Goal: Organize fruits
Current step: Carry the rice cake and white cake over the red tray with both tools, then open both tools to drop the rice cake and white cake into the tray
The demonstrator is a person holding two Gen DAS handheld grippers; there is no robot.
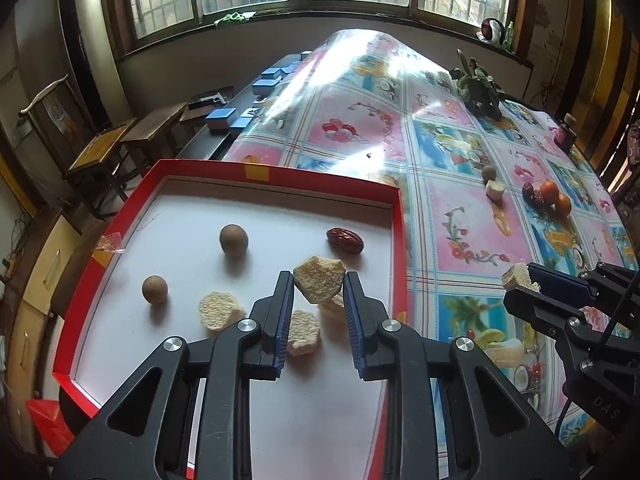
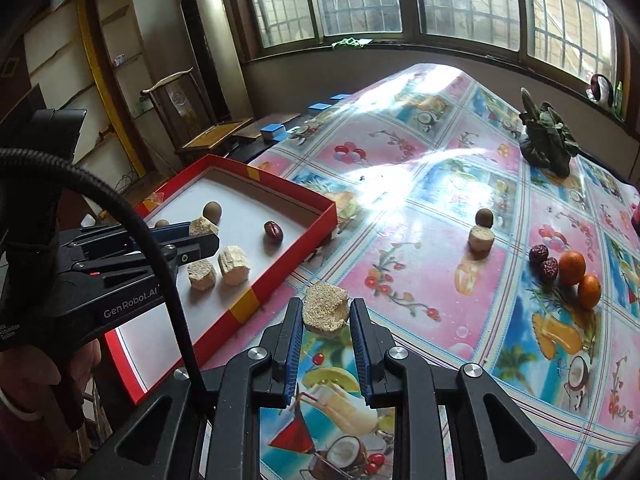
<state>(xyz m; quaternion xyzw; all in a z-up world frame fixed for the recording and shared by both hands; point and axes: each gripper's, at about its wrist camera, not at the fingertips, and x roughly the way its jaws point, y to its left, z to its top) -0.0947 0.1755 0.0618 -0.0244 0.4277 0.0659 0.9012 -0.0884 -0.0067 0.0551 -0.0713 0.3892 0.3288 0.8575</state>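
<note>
A pale, crumbly chunk [image 1: 319,282], faceted and grainy like dried fruit, sits pinched between the ribbed blue pads of the left gripper [image 1: 319,286], held above the white floor of a red-walled tray [image 1: 276,179]. The right gripper [image 2: 325,312] clamps a second pale chunk [image 2: 324,312] of the same rough, porous texture over the glossy tablecloth [image 2: 400,240], just outside the tray's near wall. Inside the tray lie three more pale chunks [image 1: 218,311], two round brown matte fruits [image 1: 233,239] and a wrinkled, shiny red date [image 1: 345,240]. Out on the patterned plastic cloth, well apart from the tray, rest another brown ball [image 2: 485,217] touching a pale chunk [image 2: 481,238], two dark dates [image 2: 539,254] and two smooth oranges [image 2: 572,266].
</note>
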